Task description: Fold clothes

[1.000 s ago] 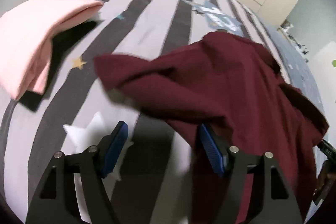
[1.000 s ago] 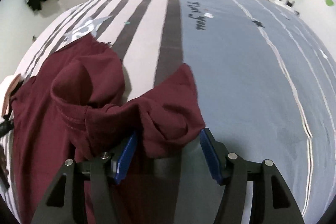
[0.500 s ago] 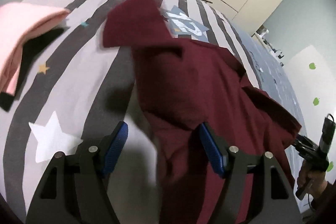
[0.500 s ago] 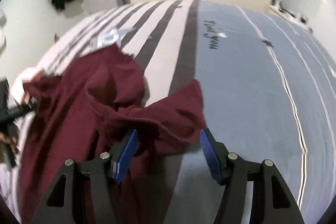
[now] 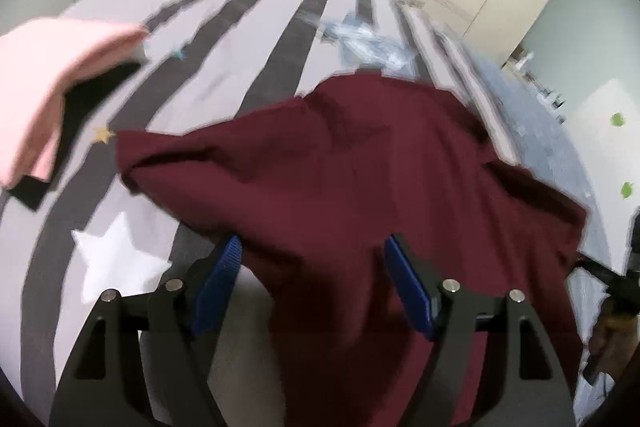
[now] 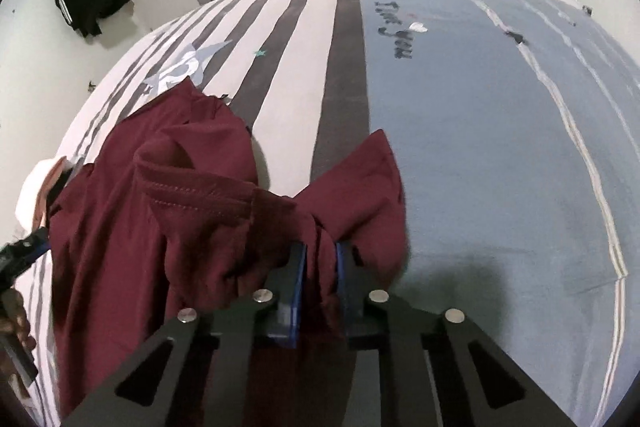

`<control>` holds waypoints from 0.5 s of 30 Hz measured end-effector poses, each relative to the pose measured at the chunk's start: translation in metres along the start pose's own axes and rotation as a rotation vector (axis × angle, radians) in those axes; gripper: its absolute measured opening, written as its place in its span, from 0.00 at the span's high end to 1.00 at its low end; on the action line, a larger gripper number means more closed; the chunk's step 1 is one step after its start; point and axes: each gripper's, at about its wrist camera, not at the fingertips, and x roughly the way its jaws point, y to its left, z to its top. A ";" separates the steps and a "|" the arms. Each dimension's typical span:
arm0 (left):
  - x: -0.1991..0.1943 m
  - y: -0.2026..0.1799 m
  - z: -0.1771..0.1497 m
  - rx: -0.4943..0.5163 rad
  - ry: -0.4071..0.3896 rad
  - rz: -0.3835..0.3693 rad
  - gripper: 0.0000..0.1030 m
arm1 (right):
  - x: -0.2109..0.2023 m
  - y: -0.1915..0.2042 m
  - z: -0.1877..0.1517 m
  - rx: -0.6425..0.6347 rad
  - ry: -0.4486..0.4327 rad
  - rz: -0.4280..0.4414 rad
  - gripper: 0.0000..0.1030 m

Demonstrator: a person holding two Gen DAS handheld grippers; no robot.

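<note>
Maroon shirt (image 6: 168, 219) rumpled on striped bedspread (image 6: 304, 75)

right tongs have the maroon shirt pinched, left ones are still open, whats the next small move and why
Probably close the left tongs on the maroon shirt. Their pads stand wide apart with cloth draped between them, while the right tongs are already shut on a bunched fold. A grip on both sides lets the shirt be spread flat on the striped bedspread.
</note>
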 end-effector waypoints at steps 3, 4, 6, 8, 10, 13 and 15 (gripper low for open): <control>0.008 0.007 0.010 -0.012 0.032 0.002 0.90 | -0.009 -0.007 0.004 0.024 -0.021 -0.049 0.92; 0.004 0.006 0.014 0.000 0.032 -0.022 0.93 | -0.014 -0.011 0.004 0.041 -0.032 -0.067 0.93; -0.013 0.002 0.018 0.028 0.004 -0.034 0.93 | -0.027 -0.023 0.007 0.091 -0.058 -0.097 0.94; -0.016 0.005 0.015 0.028 0.030 -0.019 0.93 | -0.046 -0.037 0.010 0.145 -0.096 -0.128 0.94; -0.019 0.008 0.012 0.028 0.055 -0.004 0.93 | -0.073 -0.055 0.012 0.193 -0.148 -0.173 0.95; -0.024 0.012 0.007 0.027 0.094 0.019 0.93 | -0.112 -0.089 0.012 0.265 -0.192 -0.257 0.97; -0.027 0.015 0.004 0.027 0.120 0.034 0.86 | -0.116 -0.107 0.009 0.286 -0.171 -0.318 0.98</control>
